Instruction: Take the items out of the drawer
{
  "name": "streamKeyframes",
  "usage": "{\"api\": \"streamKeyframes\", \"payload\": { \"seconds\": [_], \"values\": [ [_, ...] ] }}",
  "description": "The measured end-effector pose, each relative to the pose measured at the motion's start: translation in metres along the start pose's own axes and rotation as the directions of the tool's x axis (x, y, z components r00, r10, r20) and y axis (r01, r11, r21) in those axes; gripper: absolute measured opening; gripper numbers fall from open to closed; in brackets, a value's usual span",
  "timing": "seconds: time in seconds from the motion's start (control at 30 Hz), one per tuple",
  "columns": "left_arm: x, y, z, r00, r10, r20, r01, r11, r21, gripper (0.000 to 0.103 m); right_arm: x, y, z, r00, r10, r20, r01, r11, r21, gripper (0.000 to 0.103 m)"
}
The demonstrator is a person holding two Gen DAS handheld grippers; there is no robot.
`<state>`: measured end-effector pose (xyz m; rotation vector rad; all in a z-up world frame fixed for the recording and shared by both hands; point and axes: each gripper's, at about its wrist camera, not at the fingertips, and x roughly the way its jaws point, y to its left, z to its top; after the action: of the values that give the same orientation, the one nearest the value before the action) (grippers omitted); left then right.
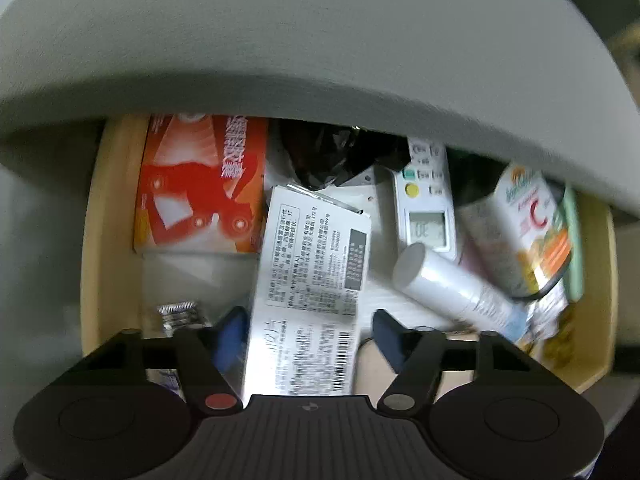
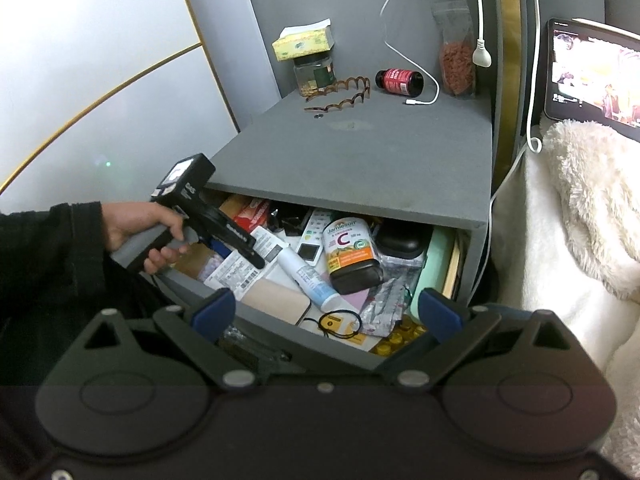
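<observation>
The open drawer of a grey nightstand is crammed with items. In the left wrist view my left gripper is open inside the drawer, its blue-tipped fingers standing either side of a white printed medicine box; contact is not clear. Beside it lie a red-orange box, a white remote, a white tube and a vitamin C bottle. In the right wrist view my right gripper is open and empty in front of the drawer, and the left gripper reaches in from the left.
The nightstand top holds a tissue box on a jar, a brown hair clip, a dark red-labelled bottle, a snack pouch and white cables. A fluffy white blanket and a tablet are at right.
</observation>
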<state>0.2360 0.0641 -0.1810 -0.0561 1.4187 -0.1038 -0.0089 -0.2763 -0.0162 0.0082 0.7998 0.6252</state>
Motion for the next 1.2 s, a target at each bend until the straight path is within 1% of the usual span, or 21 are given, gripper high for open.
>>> {"api": "streamKeyframes", "payload": {
  "seconds": [0.03, 0.07, 0.2, 0.23, 0.27, 0.33, 0.37, 0.43, 0.47, 0.5, 0.57, 0.63, 0.77, 0.83, 0.93, 0.97, 1.0, 1.03, 1.07, 1.1, 1.2],
  "values": [
    [-0.004, 0.001, -0.002, 1.000, -0.002, 0.006, 0.002, 1.000, -0.001, 0.036, 0.000, 0.000, 0.000, 1.000, 0.001, 0.001, -0.001, 1.000, 0.000, 0.098],
    [-0.006, 0.002, -0.003, 1.000, -0.007, 0.011, 0.007, 1.000, -0.004, 0.032, 0.000, 0.000, -0.001, 1.000, 0.001, 0.001, -0.001, 1.000, 0.000, 0.098],
    [-0.026, 0.011, -0.010, 0.994, -0.093, 0.048, 0.094, 0.995, -0.022, 0.031, 0.000, 0.001, -0.001, 1.000, 0.002, 0.001, -0.002, 1.000, -0.001, 0.099],
    [-0.028, 0.012, -0.011, 0.991, -0.123, 0.046, 0.125, 0.992, -0.022, 0.031, 0.000, 0.001, -0.001, 1.000, 0.001, 0.001, -0.001, 1.000, -0.002, 0.099],
    [-0.031, 0.013, -0.013, 0.984, -0.174, 0.038, 0.175, 0.984, -0.021, 0.031, 0.000, 0.001, 0.000, 1.000, 0.001, 0.001, -0.001, 1.000, -0.003, 0.099],
    [-0.032, 0.011, -0.014, 0.976, -0.213, 0.031, 0.214, 0.977, -0.017, 0.031, 0.000, 0.001, 0.000, 1.000, 0.001, 0.000, -0.001, 1.000, -0.003, 0.099],
    [-0.031, 0.007, -0.015, 0.980, -0.196, 0.023, 0.196, 0.981, 0.001, 0.031, 0.000, 0.001, 0.000, 1.000, 0.000, 0.000, 0.000, 1.000, -0.004, 0.099],
    [-0.026, -0.006, -0.017, 0.993, -0.121, 0.008, 0.120, 0.991, 0.058, 0.029, 0.000, 0.002, 0.000, 1.000, 0.000, -0.001, 0.000, 1.000, -0.004, 0.099],
    [-0.023, -0.010, -0.018, 0.994, -0.110, 0.002, 0.109, 0.992, 0.070, 0.013, 0.000, 0.002, 0.000, 1.000, 0.000, -0.001, 0.000, 1.000, -0.004, 0.099],
    [-0.022, -0.012, -0.019, 0.993, -0.119, 0.000, 0.119, 0.991, 0.064, 0.009, 0.000, 0.002, 0.000, 1.000, -0.001, -0.002, 0.001, 1.000, -0.004, 0.099],
    [-0.025, -0.014, -0.019, 0.991, -0.131, 0.007, 0.130, 0.990, 0.057, 0.008, 0.000, 0.002, 0.000, 1.000, -0.001, -0.002, 0.001, 1.000, -0.004, 0.099],
    [-0.034, -0.021, -0.021, 0.993, -0.119, 0.022, 0.116, 0.988, 0.106, 0.008, 0.000, 0.001, 0.000, 1.000, -0.001, 0.000, 0.001, 1.000, -0.001, 0.099],
    [-0.068, -0.032, -0.028, 0.992, -0.108, 0.067, 0.090, 0.970, 0.227, 0.007, 0.000, 0.002, 0.000, 1.000, 0.001, 0.002, -0.001, 1.000, 0.000, 0.099],
    [-0.087, -0.032, -0.031, 0.991, -0.100, 0.091, 0.073, 0.963, 0.261, 0.007, 0.000, 0.002, 0.000, 1.000, 0.001, 0.003, -0.001, 1.000, -0.001, 0.099],
    [-0.108, -0.028, -0.040, 0.987, -0.118, 0.106, 0.088, 0.963, 0.253, 0.007, -0.001, 0.001, 0.000, 1.000, 0.003, 0.004, -0.003, 1.000, 0.000, 0.099],
    [-0.117, -0.021, -0.044, 0.981, -0.154, 0.114, 0.125, 0.965, 0.229, 0.000, -0.001, 0.001, -0.001, 1.000, 0.003, 0.004, -0.003, 1.000, 0.000, 0.099],
    [-0.128, -0.013, -0.047, 0.969, -0.210, 0.128, 0.183, 0.964, 0.194, 0.000, -0.001, 0.001, -0.001, 1.000, 0.003, 0.005, -0.003, 1.000, 0.000, 0.099],
    [-0.127, -0.010, -0.038, 0.967, -0.217, 0.135, 0.190, 0.964, 0.187, 0.000, -0.001, 0.001, -0.001, 1.000, 0.004, 0.005, -0.004, 1.000, 0.000, 0.099],
    [-0.128, -0.011, -0.036, 0.963, -0.217, 0.158, 0.189, 0.966, 0.175, 0.000, 0.000, 0.001, -0.001, 1.000, 0.004, 0.005, -0.004, 1.000, 0.001, 0.099],
    [-0.127, -0.013, -0.035, 0.968, -0.181, 0.176, 0.149, 0.973, 0.178, 0.000, 0.000, 0.001, -0.001, 1.000, 0.005, 0.005, -0.005, 1.000, 0.001, 0.100],
    [-0.110, -0.011, -0.030, 0.976, -0.135, 0.168, 0.111, 0.983, 0.149, 0.000, 0.001, 0.002, 0.000, 1.000, 0.005, 0.002, -0.005, 1.000, -0.002, 0.100]
  ]
}}
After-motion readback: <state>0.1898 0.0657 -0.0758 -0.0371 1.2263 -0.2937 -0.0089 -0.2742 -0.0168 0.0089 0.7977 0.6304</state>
